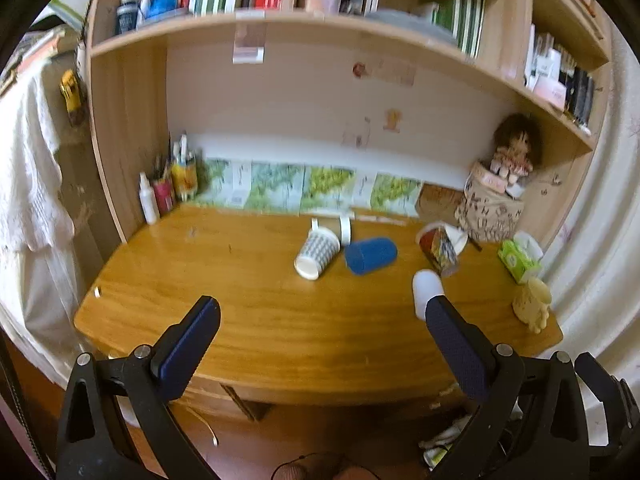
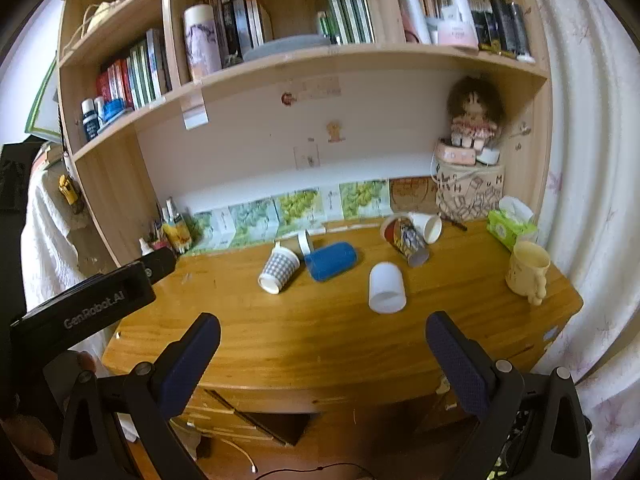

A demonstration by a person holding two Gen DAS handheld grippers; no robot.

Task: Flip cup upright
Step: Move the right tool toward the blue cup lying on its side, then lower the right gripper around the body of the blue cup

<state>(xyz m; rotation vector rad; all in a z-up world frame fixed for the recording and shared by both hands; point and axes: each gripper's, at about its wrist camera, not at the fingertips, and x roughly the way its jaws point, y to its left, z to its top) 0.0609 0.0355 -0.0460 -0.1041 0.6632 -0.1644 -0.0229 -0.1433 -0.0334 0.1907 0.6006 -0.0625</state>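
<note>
Several cups lie on their sides on the wooden desk [image 2: 320,340]. A patterned paper cup [image 1: 317,251] [image 2: 279,269] lies beside a blue cup [image 1: 371,256] [image 2: 331,261]. A plain white cup [image 2: 386,288] [image 1: 427,292] lies nearer the front, partly hidden by my left gripper's right finger in the left wrist view. A colourful printed cup [image 2: 407,241] [image 1: 440,249] lies by a white mug [image 2: 428,226]. My left gripper [image 1: 320,320] and right gripper [image 2: 322,340] are both open and empty, held before the desk's front edge.
A yellow mug [image 2: 527,270] stands upright at the desk's right edge, by a green tissue pack [image 2: 508,228]. A patterned box [image 2: 468,194] with a doll sits at the back right. Pen holders and bottles [image 1: 168,188] stand at the back left. Bookshelves hang above.
</note>
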